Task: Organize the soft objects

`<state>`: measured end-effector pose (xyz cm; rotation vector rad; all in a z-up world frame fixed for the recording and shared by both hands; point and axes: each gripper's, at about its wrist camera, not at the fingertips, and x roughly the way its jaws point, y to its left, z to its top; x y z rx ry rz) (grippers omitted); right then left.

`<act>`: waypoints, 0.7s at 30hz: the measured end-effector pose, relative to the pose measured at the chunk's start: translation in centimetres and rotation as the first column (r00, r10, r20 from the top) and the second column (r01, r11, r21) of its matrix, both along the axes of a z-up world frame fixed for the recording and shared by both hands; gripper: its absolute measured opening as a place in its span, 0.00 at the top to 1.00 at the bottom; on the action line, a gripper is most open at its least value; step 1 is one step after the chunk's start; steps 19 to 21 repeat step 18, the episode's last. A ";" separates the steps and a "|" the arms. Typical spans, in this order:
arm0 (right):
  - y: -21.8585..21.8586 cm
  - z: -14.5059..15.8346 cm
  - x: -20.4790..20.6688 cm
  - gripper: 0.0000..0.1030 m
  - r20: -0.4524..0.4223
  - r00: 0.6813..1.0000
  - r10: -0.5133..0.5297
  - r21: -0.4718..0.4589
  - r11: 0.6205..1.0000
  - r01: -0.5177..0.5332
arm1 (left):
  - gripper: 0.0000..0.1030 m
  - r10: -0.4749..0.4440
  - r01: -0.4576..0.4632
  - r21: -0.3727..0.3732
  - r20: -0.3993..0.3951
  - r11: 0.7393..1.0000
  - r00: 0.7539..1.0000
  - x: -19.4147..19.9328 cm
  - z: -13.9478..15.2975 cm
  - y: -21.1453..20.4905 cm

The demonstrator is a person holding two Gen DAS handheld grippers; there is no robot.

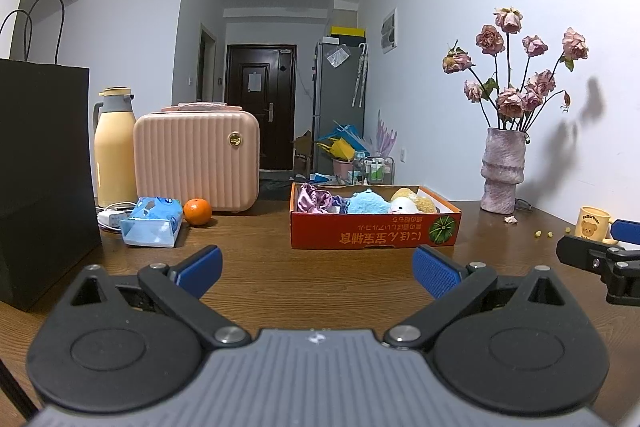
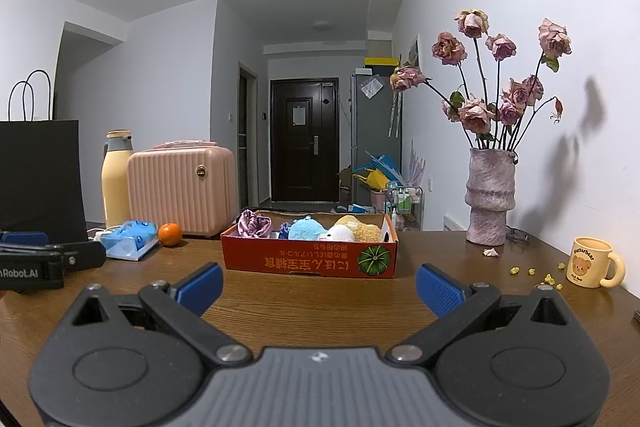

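Note:
A red cardboard box (image 1: pixel 372 233) (image 2: pixel 308 259) sits on the wooden table ahead of both grippers. Inside it lie a purple satin scrunchie (image 1: pixel 314 198) (image 2: pixel 253 223), a light blue plush (image 1: pixel 366 203) (image 2: pixel 306 229) and a white and tan plush (image 1: pixel 412 203) (image 2: pixel 352 231). My left gripper (image 1: pixel 318 273) is open and empty, low over the table in front of the box. My right gripper (image 2: pixel 319 287) is open and empty too, also short of the box. Each gripper shows at the edge of the other's view.
A black paper bag (image 1: pixel 40 179), a yellow thermos (image 1: pixel 114 151), a pink case (image 1: pixel 196 163), a blue tissue pack (image 1: pixel 154 221) and an orange (image 1: pixel 197 211) stand at left. A vase of dried roses (image 2: pixel 490 195) and a bear mug (image 2: pixel 592 262) stand at right by the wall.

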<state>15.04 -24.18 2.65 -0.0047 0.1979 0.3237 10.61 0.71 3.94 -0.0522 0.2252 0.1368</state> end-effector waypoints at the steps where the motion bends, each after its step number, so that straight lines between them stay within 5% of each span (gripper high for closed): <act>1: 0.0 0.0 0.0 0.00 0.000 1.000 0.000 0.000 1.000 0.000 | 0.00 0.000 0.000 0.001 0.000 1.000 1.000 0.0 0.0 0.0; 21: 0.2 -0.4 0.5 0.00 -0.016 1.000 -0.001 -0.007 1.000 0.001 | 0.00 -0.033 0.033 -0.014 -0.016 0.999 0.999 0.5 -0.5 0.2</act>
